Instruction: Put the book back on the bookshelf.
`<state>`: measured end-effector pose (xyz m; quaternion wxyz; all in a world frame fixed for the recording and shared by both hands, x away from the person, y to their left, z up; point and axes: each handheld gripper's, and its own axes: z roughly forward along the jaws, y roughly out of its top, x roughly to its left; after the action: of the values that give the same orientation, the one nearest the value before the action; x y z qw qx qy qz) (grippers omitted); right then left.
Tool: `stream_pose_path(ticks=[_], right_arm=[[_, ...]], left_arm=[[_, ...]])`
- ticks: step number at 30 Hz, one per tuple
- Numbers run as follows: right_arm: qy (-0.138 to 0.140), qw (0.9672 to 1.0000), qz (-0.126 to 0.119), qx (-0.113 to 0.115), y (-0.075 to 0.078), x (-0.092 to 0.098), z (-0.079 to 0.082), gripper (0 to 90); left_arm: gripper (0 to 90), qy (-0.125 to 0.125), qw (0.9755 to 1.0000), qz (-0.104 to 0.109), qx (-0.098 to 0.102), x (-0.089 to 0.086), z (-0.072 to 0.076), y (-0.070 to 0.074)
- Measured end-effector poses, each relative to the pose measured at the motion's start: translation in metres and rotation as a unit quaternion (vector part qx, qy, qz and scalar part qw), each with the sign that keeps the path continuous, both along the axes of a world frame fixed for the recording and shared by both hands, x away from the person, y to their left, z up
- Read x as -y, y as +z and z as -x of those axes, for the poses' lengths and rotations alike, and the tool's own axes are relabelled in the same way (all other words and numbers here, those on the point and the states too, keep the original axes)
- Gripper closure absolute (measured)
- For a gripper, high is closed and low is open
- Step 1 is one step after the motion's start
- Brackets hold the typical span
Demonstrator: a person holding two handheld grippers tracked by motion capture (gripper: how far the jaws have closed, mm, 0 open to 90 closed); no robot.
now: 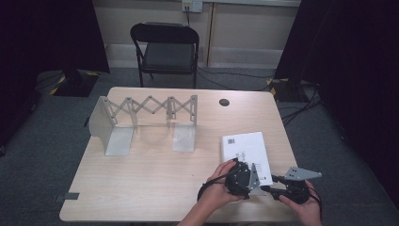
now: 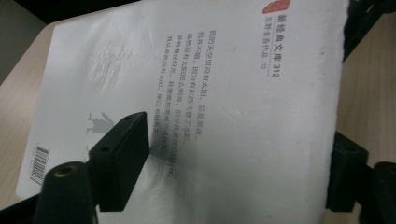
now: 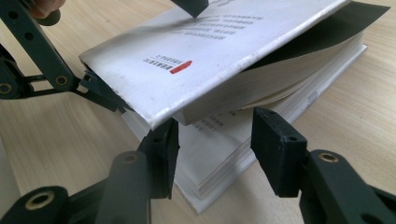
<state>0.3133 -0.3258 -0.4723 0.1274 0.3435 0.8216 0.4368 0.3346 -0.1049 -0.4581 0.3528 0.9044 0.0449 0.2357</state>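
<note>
A white paperback book (image 1: 246,149) lies on the right near part of the wooden table (image 1: 155,183), well apart from the grey expandable bookend rack (image 1: 141,123) at the far left. The left gripper (image 1: 240,181) is clamped on the book's lifted back cover (image 2: 224,93), one jaw on top and one under it. The right gripper (image 3: 212,149) has its jaws apart either side of the near corner of the pages (image 3: 219,154), not pressing
</note>
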Motion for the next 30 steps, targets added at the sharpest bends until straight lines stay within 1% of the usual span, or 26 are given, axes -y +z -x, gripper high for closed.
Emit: stream_pose_path(ticks=[1, 3, 4, 5, 6, 7, 8, 9, 10, 11, 12, 13, 14, 15, 16, 17, 20, 21, 22, 23, 24, 25, 26, 28, 29, 30], right_arm=[[0.010, 0.9999, -0.005, -0.009, -0.002, -0.001, -0.001, 47.7], [0.010, 0.9999, -0.005, -0.011, -0.003, -0.003, -0.001, 45.8], [0.013, 0.9998, 0.000, -0.011, -0.002, -0.004, -0.001, 41.4], [0.015, 0.9998, -0.003, -0.012, -0.002, -0.005, -0.001, 38.0], [0.015, 0.9998, -0.009, -0.008, -0.002, -0.004, -0.001, 36.2], [0.014, 0.9999, -0.006, 0.000, -0.001, -0.003, 0.000, 34.0], [0.025, 0.9997, 0.001, 0.006, -0.001, 0.000, 0.001, 31.1], [0.025, 0.9997, 0.001, 0.006, -0.001, 0.000, 0.001, 31.1], [0.032, 0.9994, 0.006, 0.007, -0.004, 0.004, 0.002, 27.6], [0.032, 0.9994, 0.006, 0.007, -0.004, 0.004, 0.002, 27.6], [0.038, 0.9992, 0.010, 0.010, -0.006, 0.006, 0.002, 27.2], [0.042, 0.9990, 0.013, 0.009, -0.008, 0.008, 0.002, 26.5], [0.040, 0.9990, 0.016, 0.007, -0.010, 0.010, 0.002, 24.8], [0.043, 0.9987, 0.023, 0.012, -0.013, 0.013, 0.003, 22.3], [0.043, 0.9987, 0.023, 0.012, -0.013, 0.013, 0.003, 22.3], [0.047, 0.9984, 0.027, 0.014, -0.013, 0.015, 0.004, 22.2], [0.050, 0.9984, 0.026, 0.009, -0.015, 0.018, 0.004, 22.1], [0.050, 0.9982, 0.032, 0.009, -0.016, 0.018, 0.004, 21.6], [0.053, 0.9976, 0.044, 0.007, -0.020, 0.016, 0.003, 21.2], [0.053, 0.9976, 0.044, 0.007, -0.020, 0.016, 0.003, 21.2], [0.060, 0.9970, 0.048, 0.007, -0.021, 0.015, 0.003, 20.9], [0.063, 0.9965, 0.055, 0.008, -0.022, 0.013, 0.004, 20.9], [0.065, 0.9961, 0.059, 0.014, -0.022, 0.012, 0.004, 20.9], [0.064, 0.9958, 0.062, 0.023, -0.023, 0.012, 0.004, 20.9], [0.062, 0.9959, 0.062, 0.022, -0.024, 0.012, 0.004, 20.9], [0.062, 0.9959, 0.062, 0.022, -0.024, 0.012, 0.004, 20.9]], left_arm=[[29.1, -0.004, 1.0000, -0.004, 0.006, 0.002, 0.002, 0.000], [30.6, -0.002, 0.9999, -0.008, 0.008, 0.003, 0.004, 0.000], [32.9, -0.002, 0.9999, -0.009, 0.011, 0.004, 0.005, 0.000], [34.1, -0.001, 0.9999, -0.010, 0.012, 0.004, 0.005, 0.001], [35.0, -0.002, 0.9999, -0.013, 0.011, 0.003, 0.005, 0.003], [36.0, -0.002, 0.9999, -0.011, 0.010, 0.003, 0.005, 0.003], [37.0, -0.002, 0.9999, -0.011, 0.009, 0.002, 0.005, 0.005], [37.0, -0.003, 0.9999, -0.013, 0.006, 0.001, 0.004, 0.007], [38.1, -0.003, 0.9999, -0.015, 0.004, 0.001, 0.004, 0.008], [38.1, -0.004, 0.9998, -0.017, 0.004, 0.000, 0.003, 0.010], [38.3, -0.006, 0.9997, -0.023, 0.000, -0.001, 0.002, 0.012], [38.5, -0.006, 0.9997, -0.023, -0.004, -0.002, 0.001, 0.014], [39.2, -0.005, 0.9996, -0.025, -0.007, -0.003, 0.000, 0.017], [40.3, -0.005, 0.9996, -0.027, -0.008, -0.003, 0.000, 0.018], [40.3, -0.004, 0.9995, -0.028, -0.011, -0.003, -0.001, 0.020], [40.8, -0.002, 0.9996, -0.025, -0.016, -0.004, -0.002, 0.022], [41.7, 0.001, 0.9994, -0.025, -0.023, -0.005, -0.004, 0.027], [42.0, 0.002, 0.9993, -0.026, -0.025, -0.005, -0.005, 0.029], [42.6, 0.003, 0.9992, -0.026, -0.029, -0.005, -0.006, 0.030], [43.2, 0.006, 0.9991, -0.025, -0.033, -0.005, -0.006, 0.032], [43.2, 0.005, 0.9991, -0.028, -0.033, -0.005, -0.007, 0.035], [43.9, 0.007, 0.9990, -0.026, -0.035, -0.006, -0.009, 0.038], [44.5, 0.008, 0.9988, -0.026, -0.040, -0.007, -0.010, 0.040], [45.4, 0.011, 0.9986, -0.023, -0.047, -0.008, -0.012, 0.044], [45.9, 0.012, 0.9983, -0.028, -0.050, -0.008, -0.014, 0.048], [46.2, 0.012, 0.9983, -0.028, -0.050, -0.008, -0.014, 0.048]])
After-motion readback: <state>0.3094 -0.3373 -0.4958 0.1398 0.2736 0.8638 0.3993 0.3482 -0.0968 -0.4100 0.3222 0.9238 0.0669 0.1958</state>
